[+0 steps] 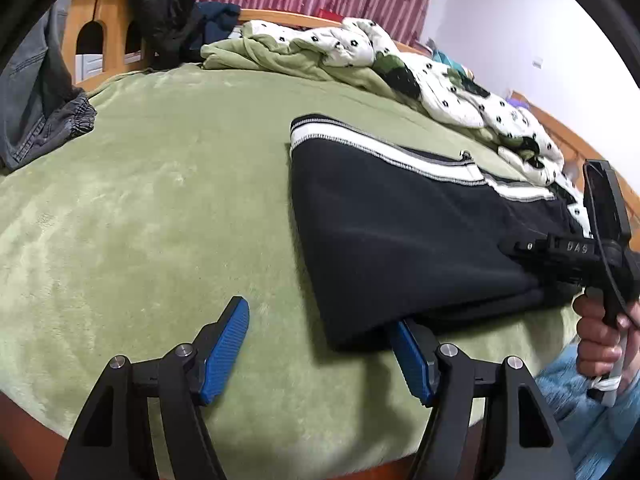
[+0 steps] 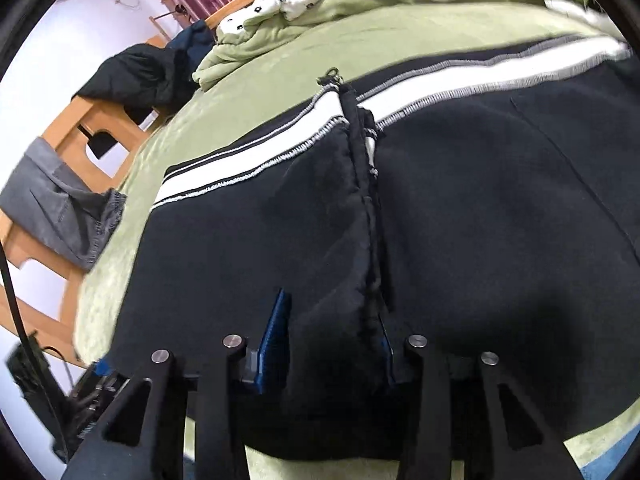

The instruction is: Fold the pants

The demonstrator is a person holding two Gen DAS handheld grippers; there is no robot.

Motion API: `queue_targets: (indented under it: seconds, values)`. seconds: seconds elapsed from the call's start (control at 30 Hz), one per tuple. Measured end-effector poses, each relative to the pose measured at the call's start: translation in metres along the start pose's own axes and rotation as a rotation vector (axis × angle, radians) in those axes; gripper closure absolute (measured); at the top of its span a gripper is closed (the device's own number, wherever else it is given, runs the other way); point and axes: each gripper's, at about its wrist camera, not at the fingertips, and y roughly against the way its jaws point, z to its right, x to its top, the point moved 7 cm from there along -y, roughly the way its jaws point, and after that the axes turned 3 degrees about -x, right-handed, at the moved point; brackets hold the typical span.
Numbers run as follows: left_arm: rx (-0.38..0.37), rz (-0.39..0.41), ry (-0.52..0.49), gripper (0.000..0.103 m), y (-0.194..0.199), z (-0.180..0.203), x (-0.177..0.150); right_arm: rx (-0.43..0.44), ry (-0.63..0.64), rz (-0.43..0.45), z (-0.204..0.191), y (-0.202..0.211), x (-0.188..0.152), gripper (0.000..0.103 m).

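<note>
Pants half-folded on bed, right grip only partly set

Pants [image 1: 400,240] lie on the green blanket [image 1: 160,200], near its front edge and toward the right side of the bed. Dark fleece-like cloth w/ white side stripes [image 1: 384,152] edged in pale stitching; a zip pull shows at the pocket. Looks doubled over, left end squared off, fairly flat.

Left gripper [image 1: 320,344]: jaws apart, one blue pad free over bare blanket, the other tucked at the pants' near corner, nothing pinched. Right gripper [image 2: 332,340]: jaws partly together w/ a bunched ridge of dark cloth and seam between them; can't tell if the pads press yet. A hand [image 1: 600,336] holds that tool at the right.

Risks, as I judge: right side may grab only the top layer or the seam ridge, so lifting would peel the fold open. Left pad under the corner could drag it and skew the edge. Plush blanket may snag and pull up w/ the cloth.
</note>
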Motion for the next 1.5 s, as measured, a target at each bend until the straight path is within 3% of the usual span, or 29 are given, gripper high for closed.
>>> queue_targets:
  seconds: [0.17,0.27,0.33,0.43,0.53,0.6,0.67,0.77,0.87,0.9,0.97,1.1,1.33,1.4,1.47,1.5]
  values:
    - [-0.027,0.001,-0.003,0.035,0.002,0.008,-0.003,0.072,0.010,0.142,-0.009,0.041,0.034,0.083]
    - [-0.047,0.010,-0.016,0.035,0.004,0.014,-0.002,0.057,0.037,0.183,-0.004,0.056,0.045,0.084]
    - [-0.046,-0.003,-0.031,0.035,0.002,0.017,-0.004,0.030,0.032,0.137,0.010,0.044,0.038,0.084]
    - [-0.013,-0.025,-0.055,0.035,-0.003,0.019,-0.007,-0.036,0.051,-0.011,0.027,0.003,0.011,0.079]
    - [0.011,-0.056,-0.100,0.035,0.000,0.024,-0.010,-0.074,0.102,0.043,0.027,0.014,0.006,0.077]
    - [-0.011,-0.060,-0.119,0.036,0.010,0.030,-0.012,-0.097,0.127,0.096,0.026,0.036,0.006,0.076]
    - [-0.041,-0.037,-0.132,0.035,0.024,0.037,-0.010,-0.106,0.142,0.181,0.025,0.058,0.003,0.074]
    - [-0.058,0.014,-0.152,0.035,0.037,0.049,0.003,-0.089,0.158,0.188,0.023,0.064,-0.005,0.074]
    - [-0.009,0.039,-0.150,0.035,0.031,0.055,0.023,-0.165,0.168,0.092,0.030,0.039,-0.014,0.074]
    - [0.012,0.014,-0.172,0.035,0.024,0.057,0.025,-0.166,0.171,0.075,0.032,0.035,-0.018,0.074]
    - [0.057,-0.071,-0.235,0.035,0.012,0.059,0.020,-0.159,0.161,0.096,0.034,0.041,-0.019,0.074]
    - [0.135,-0.068,-0.285,0.035,0.016,0.054,0.003,-0.137,0.141,0.139,0.036,0.060,-0.017,0.074]
    - [0.221,-0.065,-0.181,0.035,-0.010,0.037,0.009,-0.100,0.103,0.126,0.035,0.061,-0.016,0.074]
    - [0.205,-0.081,-0.172,0.040,-0.019,0.041,0.007,-0.097,0.091,0.118,0.034,0.057,-0.017,0.073]
    - [0.169,-0.051,-0.146,0.078,-0.015,0.042,0.009,-0.101,0.084,0.089,0.034,0.046,-0.019,0.073]
    - [0.163,-0.035,-0.113,0.085,-0.010,0.038,0.008,-0.107,0.081,0.082,0.034,0.043,-0.021,0.073]
